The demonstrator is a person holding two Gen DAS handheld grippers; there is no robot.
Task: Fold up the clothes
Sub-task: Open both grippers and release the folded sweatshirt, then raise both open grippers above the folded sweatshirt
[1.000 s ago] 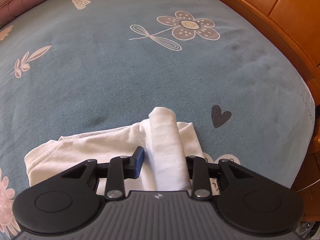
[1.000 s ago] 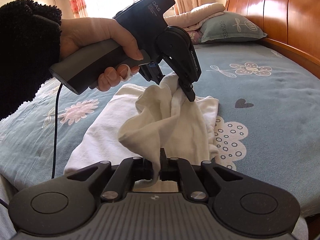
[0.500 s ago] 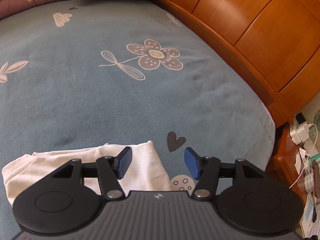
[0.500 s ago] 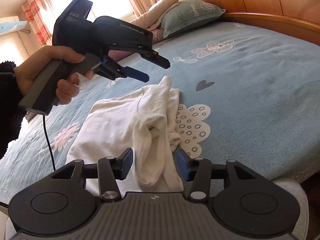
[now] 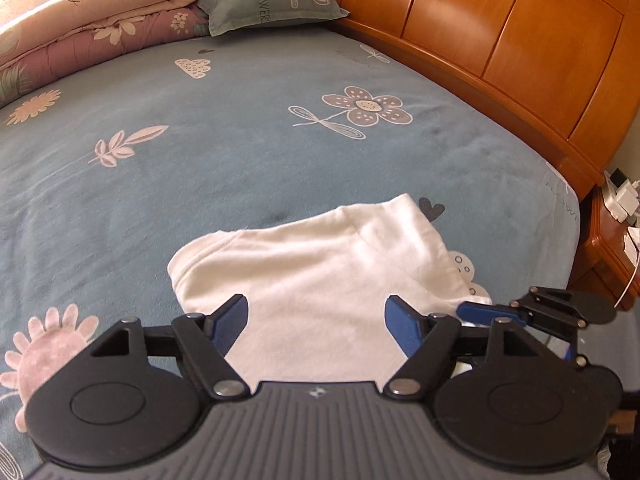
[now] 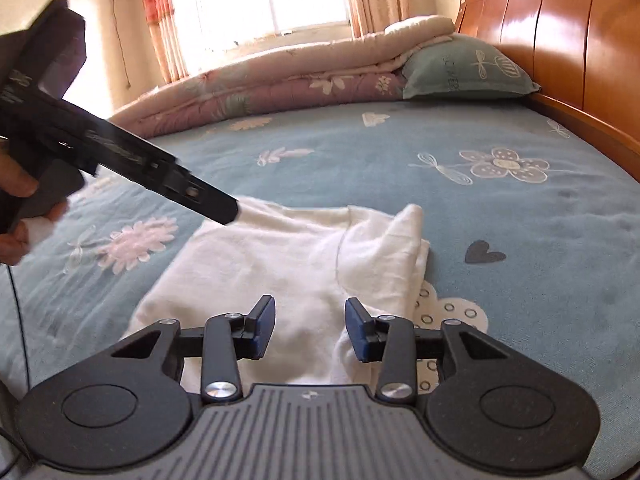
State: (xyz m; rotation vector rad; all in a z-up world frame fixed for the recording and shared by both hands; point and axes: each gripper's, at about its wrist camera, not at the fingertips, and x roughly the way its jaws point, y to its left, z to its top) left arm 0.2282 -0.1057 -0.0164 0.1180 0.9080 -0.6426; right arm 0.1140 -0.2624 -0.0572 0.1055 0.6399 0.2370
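Let go of, a second back: the rolled sleeve then pinched in both grippers and lifted off the bed. Now dropped, and draped along the right side of the white garment (image 6: pixel 280 264) as a loose ridge (image 6: pixel 396 248), which reads as one sleeve fold laid in and the next fold not yet begun. Left gripper (image 5: pixel 316 320) pulled back and raised over the cloth, jaws spreading further, blue pads (image 5: pixel 230 320) well apart with nothing pinched between, only fabric lying flat on the blue sheet (image 5: pixel 200 184) beneath. Right gripper (image 6: pixel 310 328) also emptied since then, jaws narrowing again around bare air, the garment's near hem under and just beyond the tips, the folded ridge slightly to the right of the right-hand pad (image 6: pixel 362 330). In the right wrist view, left tool seen as a dark blurred bar above the garment's far left corner; touching the cloth there or merely hovering, hard to tell through the motion blur. Garment itself near the bed's edge, beside the heart print (image 6: pixel 484 252), well clear of the pillow (image 6: pixel 464 68) and wooden headboard (image 6: pixel 560 36).
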